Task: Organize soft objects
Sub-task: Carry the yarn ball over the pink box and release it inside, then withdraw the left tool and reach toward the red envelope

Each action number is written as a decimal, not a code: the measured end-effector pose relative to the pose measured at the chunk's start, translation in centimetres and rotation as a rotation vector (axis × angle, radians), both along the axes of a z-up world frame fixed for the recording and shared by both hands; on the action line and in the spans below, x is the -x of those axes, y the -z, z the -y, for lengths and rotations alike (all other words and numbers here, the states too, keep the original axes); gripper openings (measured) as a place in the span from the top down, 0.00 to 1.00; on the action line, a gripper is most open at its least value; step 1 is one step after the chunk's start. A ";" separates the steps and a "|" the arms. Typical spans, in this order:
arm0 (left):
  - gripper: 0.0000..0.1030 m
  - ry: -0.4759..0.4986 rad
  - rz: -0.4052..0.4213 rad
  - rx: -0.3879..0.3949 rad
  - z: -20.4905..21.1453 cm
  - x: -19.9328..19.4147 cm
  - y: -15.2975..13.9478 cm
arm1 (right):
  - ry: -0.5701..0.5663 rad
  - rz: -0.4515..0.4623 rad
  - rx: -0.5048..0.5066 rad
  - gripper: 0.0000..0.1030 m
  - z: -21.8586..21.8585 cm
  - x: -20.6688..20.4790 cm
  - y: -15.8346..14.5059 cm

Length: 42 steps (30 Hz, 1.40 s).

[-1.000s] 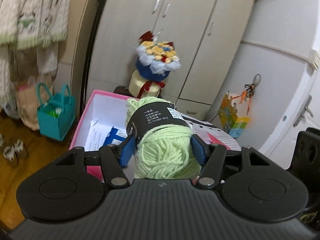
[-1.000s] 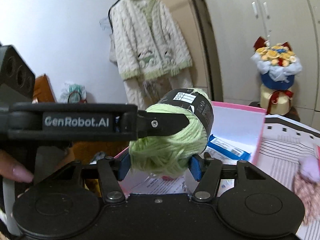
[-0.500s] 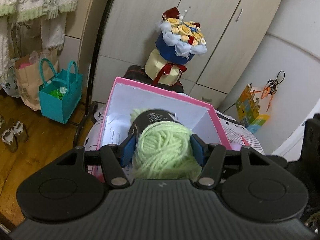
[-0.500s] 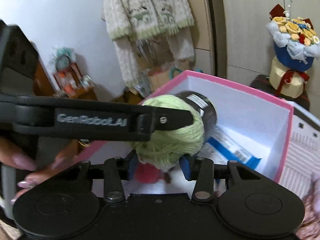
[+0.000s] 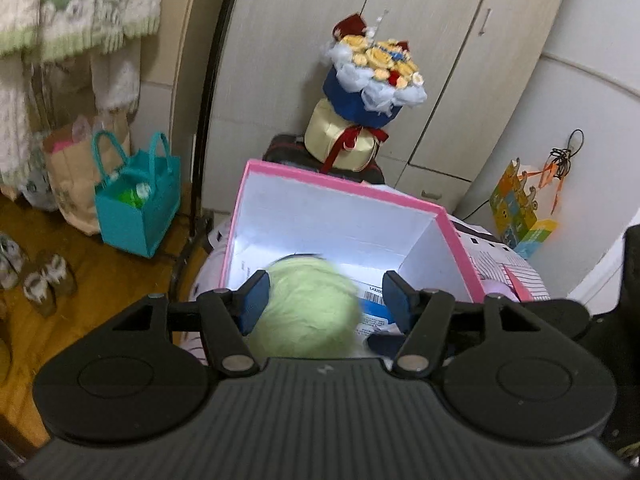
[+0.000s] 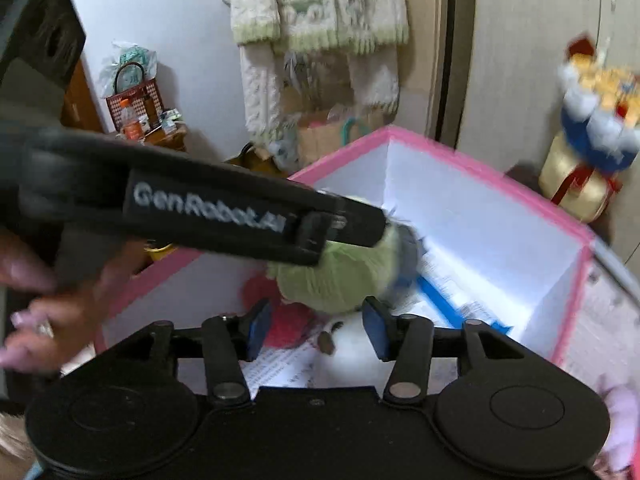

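Note:
A light green yarn ball (image 5: 308,312) with a black label is blurred with motion inside the pink box (image 5: 340,184). It lies between the fingers of my left gripper (image 5: 326,300), against the left pad, with a gap to the right pad. In the right wrist view the yarn ball (image 6: 344,280) hangs under the left gripper's finger (image 6: 248,216), just beyond my right gripper (image 6: 316,328). The right jaws are opening and nothing is pressed between them. A red soft thing (image 6: 280,320) and a white one (image 6: 356,344) lie in the box (image 6: 480,168).
A blue-and-white packet (image 6: 444,304) and papers lie on the box floor. A person's hand (image 6: 52,312) holds the left gripper. A bouquet (image 5: 368,92) stands behind the box. A teal bag (image 5: 136,204) sits on the floor at left. A pink fluffy thing (image 6: 620,420) lies right of the box.
Both grippers brought the yarn ball forward and down over the pink box. The right jaws squeezed, then widened. The ball has come away from the pads and sunk into the box.

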<state>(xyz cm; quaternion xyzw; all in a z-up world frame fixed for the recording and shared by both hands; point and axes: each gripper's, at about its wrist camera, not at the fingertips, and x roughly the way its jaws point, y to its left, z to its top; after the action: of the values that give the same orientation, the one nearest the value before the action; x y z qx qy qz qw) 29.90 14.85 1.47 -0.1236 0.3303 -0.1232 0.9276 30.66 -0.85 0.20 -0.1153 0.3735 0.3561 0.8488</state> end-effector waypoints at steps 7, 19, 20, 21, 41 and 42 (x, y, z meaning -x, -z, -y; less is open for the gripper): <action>0.40 0.036 0.088 0.005 0.4 4.7 -1.8 | -0.014 0.094 -0.021 0.38 2.4 4.3 -2.1; 0.40 0.075 0.157 -0.148 3.0 12.2 -5.6 | 0.016 0.196 -0.009 0.38 6.1 10.7 -6.1; 0.39 0.083 0.162 -0.156 3.3 12.8 -5.8 | 0.018 0.202 -0.009 0.38 6.4 11.2 -6.3; 0.39 0.096 0.167 -0.162 3.5 13.4 -6.1 | 0.021 0.205 -0.010 0.38 6.7 11.6 -6.5; 0.34 0.279 0.169 -0.227 8.5 21.6 -7.5 | 0.051 0.285 -0.071 0.32 15.5 20.6 -8.9; 0.34 0.290 0.171 -0.236 9.0 21.9 -7.3 | 0.057 0.293 -0.078 0.31 16.2 21.0 -8.8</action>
<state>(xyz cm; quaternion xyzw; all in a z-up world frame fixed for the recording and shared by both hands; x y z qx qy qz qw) 8.04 5.80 8.79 0.0458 0.2771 -0.2261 0.9327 9.66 -17.08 8.97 -0.1222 0.2349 0.3253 0.9078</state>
